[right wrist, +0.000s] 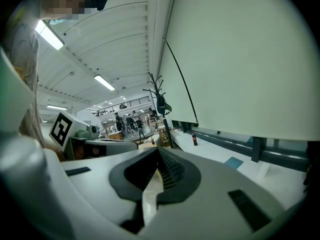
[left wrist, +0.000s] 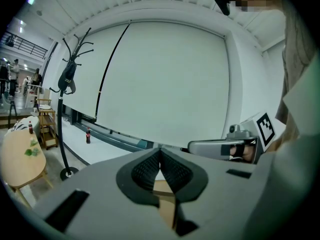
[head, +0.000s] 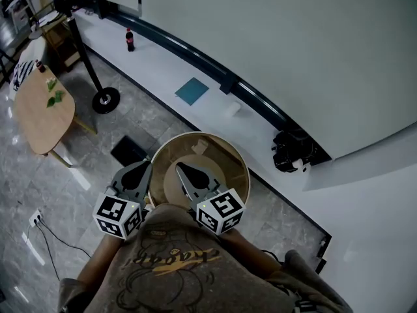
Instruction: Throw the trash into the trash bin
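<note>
A round tan trash bin (head: 242, 168) stands on the grey floor right in front of me, with one pale scrap of trash (head: 200, 147) lying inside near its far wall. My left gripper (head: 147, 166) hovers at the bin's left rim, its jaws shut with nothing between them (left wrist: 160, 151); tan bin shows below the pads. Over the bin's inside hangs my right gripper (head: 178, 167), its jaw tips meeting (right wrist: 158, 151). A pale strip shows in the gap below those tips; I cannot tell what it is.
A white ledge runs along the wall behind the bin, bearing a cola bottle (head: 129, 40), a teal square (head: 192, 90) and a black device (head: 293, 150). A coat stand base (head: 105, 100), a wooden table (head: 42, 113) and a dark floor plate (head: 128, 150) lie left.
</note>
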